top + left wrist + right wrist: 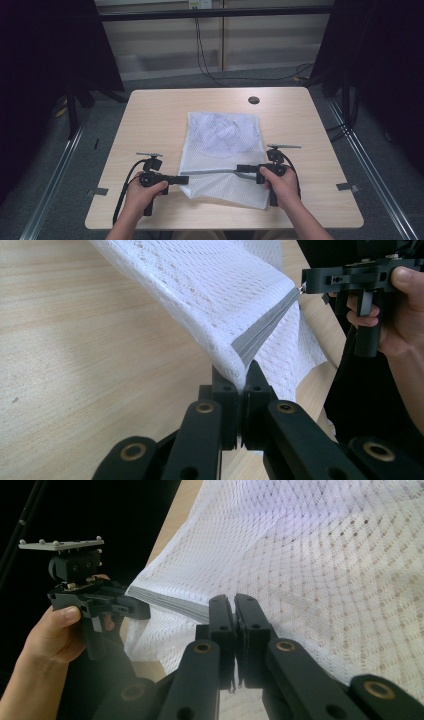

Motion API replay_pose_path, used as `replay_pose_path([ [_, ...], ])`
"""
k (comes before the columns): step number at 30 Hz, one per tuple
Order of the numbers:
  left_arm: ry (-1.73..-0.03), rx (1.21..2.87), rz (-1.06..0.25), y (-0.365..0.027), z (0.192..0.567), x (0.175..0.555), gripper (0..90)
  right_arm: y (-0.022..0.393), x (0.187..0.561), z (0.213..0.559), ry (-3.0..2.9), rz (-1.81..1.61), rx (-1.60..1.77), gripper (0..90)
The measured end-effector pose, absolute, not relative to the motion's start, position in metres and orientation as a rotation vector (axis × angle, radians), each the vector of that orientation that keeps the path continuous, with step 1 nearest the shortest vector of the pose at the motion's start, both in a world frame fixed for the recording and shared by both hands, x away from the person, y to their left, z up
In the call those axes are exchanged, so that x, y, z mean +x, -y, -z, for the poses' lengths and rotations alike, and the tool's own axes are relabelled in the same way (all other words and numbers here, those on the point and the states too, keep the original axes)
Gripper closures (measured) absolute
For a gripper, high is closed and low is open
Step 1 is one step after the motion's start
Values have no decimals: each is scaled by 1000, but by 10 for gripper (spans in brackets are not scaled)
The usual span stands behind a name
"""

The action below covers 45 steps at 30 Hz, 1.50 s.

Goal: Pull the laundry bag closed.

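I have the white mesh laundry bag lying on the pale wooden bench, its near part lifted between my two hands. My left tool is pressed together on the bag's edge right at the end of the grey zipper strip. My right tool sits at the other end of that strip; in the right gripper view its jaws stand closed with the mesh against them, and the left gripper view suggests it pinches the small metal zipper pull, though that is too small to be sure. The strip looks taut between the tools, so I judge the risk is slippage: the open mesh is thin and could tear or slide out of the left grip if I pull hard, and the pull could snag. Something pale and crumpled shows through the far half of the bag. A round dark hole sits near the bench's far edge, well apart. Nothing stands between the tools.
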<state>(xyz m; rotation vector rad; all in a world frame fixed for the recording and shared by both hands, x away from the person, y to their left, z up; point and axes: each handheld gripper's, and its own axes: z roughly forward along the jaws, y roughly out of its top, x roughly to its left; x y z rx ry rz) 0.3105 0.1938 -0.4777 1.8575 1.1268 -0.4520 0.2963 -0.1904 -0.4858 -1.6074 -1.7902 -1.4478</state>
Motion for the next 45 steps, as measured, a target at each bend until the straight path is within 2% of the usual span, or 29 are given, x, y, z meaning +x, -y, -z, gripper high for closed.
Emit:
replay_pose_path([
  [45, -1144, 1856, 446, -195, 479, 312, 878, 199, 297, 486, 1789, 1442, -1624, 877],
])
